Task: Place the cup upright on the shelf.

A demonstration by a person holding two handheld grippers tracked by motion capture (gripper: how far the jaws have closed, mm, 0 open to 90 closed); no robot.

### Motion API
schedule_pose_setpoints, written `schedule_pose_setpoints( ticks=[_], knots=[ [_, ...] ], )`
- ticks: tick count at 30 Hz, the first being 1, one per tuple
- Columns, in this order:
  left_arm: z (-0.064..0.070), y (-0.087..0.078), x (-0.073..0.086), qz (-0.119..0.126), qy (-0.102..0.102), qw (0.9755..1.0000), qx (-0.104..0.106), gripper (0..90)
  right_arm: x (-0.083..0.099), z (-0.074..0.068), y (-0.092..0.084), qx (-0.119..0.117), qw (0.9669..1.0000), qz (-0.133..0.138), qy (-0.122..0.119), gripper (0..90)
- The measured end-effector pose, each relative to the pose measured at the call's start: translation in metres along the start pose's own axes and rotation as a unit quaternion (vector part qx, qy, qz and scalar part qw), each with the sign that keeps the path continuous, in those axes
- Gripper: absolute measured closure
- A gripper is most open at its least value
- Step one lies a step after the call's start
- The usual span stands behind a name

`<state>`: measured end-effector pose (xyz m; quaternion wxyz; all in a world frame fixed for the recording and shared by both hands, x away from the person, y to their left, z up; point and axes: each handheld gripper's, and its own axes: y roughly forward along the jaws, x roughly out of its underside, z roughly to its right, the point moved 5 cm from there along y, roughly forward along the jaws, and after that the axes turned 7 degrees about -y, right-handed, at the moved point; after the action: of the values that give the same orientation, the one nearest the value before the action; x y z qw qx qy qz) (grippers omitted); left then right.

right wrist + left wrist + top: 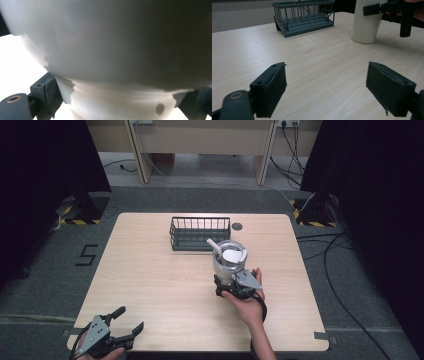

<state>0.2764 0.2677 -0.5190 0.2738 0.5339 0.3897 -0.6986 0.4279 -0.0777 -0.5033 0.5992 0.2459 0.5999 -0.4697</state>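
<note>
Nearest the high camera, left gripper (131,319) rests at the near table edge, its black fingers (270,93) spread wide apart with bare wood between them. Wooden table (150,280) carries all items. Right gripper (232,281) grips the white cup (228,261); in its own view, the fingers (47,93) press against the cup's lower wall on both sides. Cup stands upright on the table, directly ahead of the right fingers, and holds a white utensil (215,245) leaning out over its rim. Dark wire basket (200,233) sits just beyond the cup, well ahead of the left fingers.
</note>
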Motion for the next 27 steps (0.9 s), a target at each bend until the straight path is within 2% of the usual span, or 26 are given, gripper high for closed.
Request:
schedule_pose_setpoints(
  ticks=[8, 16, 27],
  knots=[
    [-0.001, 0.0, 0.001, -0.003, 0.0, 1.0, -0.002, 16.0, -0.003, 0.0, 0.002, 0.002, 1.0, 0.003, 0.007, 10.3],
    [-0.001, 0.0, 0.0, 0.0, -0.002, 1.0, -0.003, 16.1, -0.024, 0.002, 0.001, -0.001, 0.9993, 0.028, 0.024, 10.3],
    [-0.002, -0.001, 0.0, 0.001, -0.004, 1.0, -0.004, 16.2, -0.035, 0.004, 0.009, 0.002, 0.9994, 0.029, 0.022, 10.3]
  ],
)
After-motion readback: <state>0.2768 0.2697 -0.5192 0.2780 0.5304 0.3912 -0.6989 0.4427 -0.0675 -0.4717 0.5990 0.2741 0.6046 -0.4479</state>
